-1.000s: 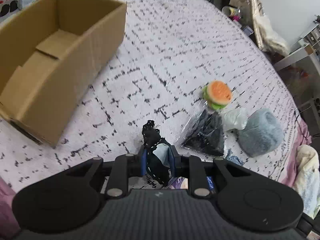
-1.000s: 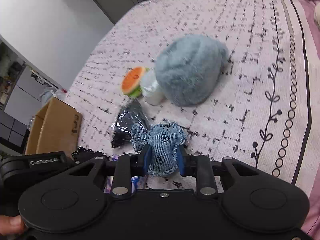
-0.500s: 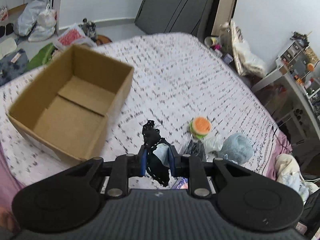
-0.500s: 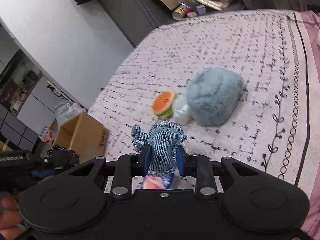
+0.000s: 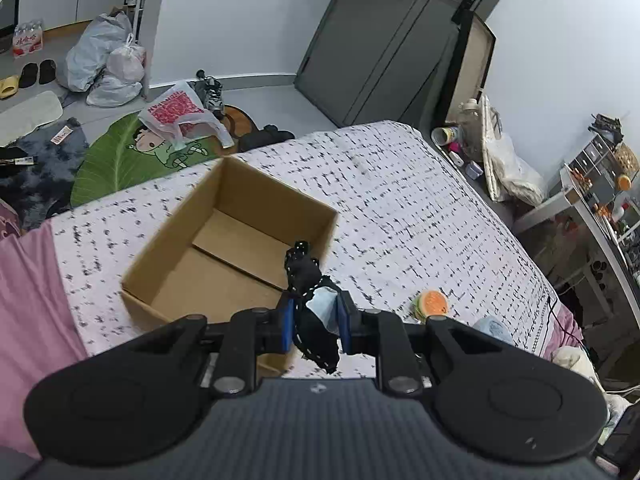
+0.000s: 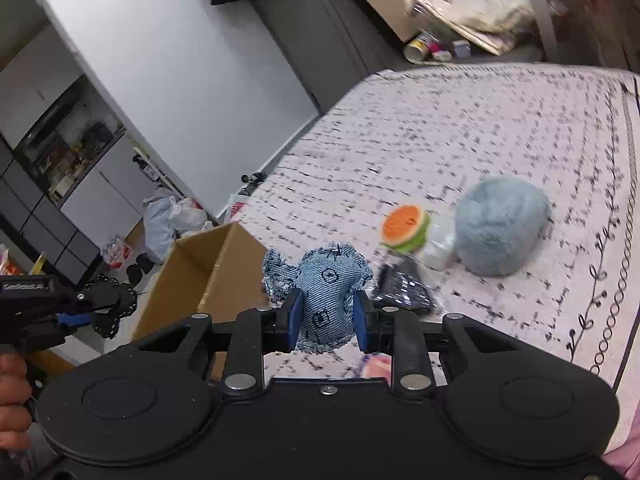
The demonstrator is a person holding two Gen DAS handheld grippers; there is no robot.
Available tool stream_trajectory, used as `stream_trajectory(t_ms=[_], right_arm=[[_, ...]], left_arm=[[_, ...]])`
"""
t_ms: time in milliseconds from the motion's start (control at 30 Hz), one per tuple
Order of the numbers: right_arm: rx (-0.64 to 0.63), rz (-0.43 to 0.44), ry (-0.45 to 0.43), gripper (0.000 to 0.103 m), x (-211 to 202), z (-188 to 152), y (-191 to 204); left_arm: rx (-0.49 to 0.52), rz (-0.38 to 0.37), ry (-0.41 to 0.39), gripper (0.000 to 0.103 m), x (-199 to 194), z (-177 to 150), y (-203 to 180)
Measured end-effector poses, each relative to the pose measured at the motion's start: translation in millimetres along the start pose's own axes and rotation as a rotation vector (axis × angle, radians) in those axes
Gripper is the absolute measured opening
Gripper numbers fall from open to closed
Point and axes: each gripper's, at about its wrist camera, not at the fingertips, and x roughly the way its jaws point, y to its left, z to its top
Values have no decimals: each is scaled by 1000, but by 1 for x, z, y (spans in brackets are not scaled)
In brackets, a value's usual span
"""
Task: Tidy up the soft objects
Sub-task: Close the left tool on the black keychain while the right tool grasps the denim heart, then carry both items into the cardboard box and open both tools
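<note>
My left gripper (image 5: 314, 316) is shut on a black lace cloth (image 5: 310, 280) with a pale label and holds it high over the near right corner of an open, empty cardboard box (image 5: 224, 248) on the bed. My right gripper (image 6: 326, 316) is shut on a blue denim plush (image 6: 324, 292), held above the bed. The box (image 6: 200, 276) also shows in the right wrist view, with the left gripper and its black cloth (image 6: 110, 304) at the far left. An orange and green plush (image 6: 406, 228), a fluffy grey-blue plush (image 6: 500, 232) and a black item in clear wrap (image 6: 404, 286) lie on the bed.
The bed has a white cover with black marks (image 5: 400, 208) and a pink sheet edge (image 5: 28, 288) at the left. Bags, shoes and a green leaf mat (image 5: 120, 156) lie on the floor beyond. A grey door (image 5: 384, 40) and a shelf unit (image 5: 600, 184) stand behind.
Both grippers have risen well above the bed with their loads. The left one has moved over toward the box, which now lies below its fingers.
</note>
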Motion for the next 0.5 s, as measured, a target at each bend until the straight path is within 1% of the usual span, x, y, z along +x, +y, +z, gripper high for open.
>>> stream_trajectory(t_ms=[200,500], right_arm=[[-36,10,-9,27,-6,6,32],[-66,23,-1,27,6,7,79]], left_arm=[[-6,10,-10,21,-6,13,23],[-66,2,-9,21,2,24,60]])
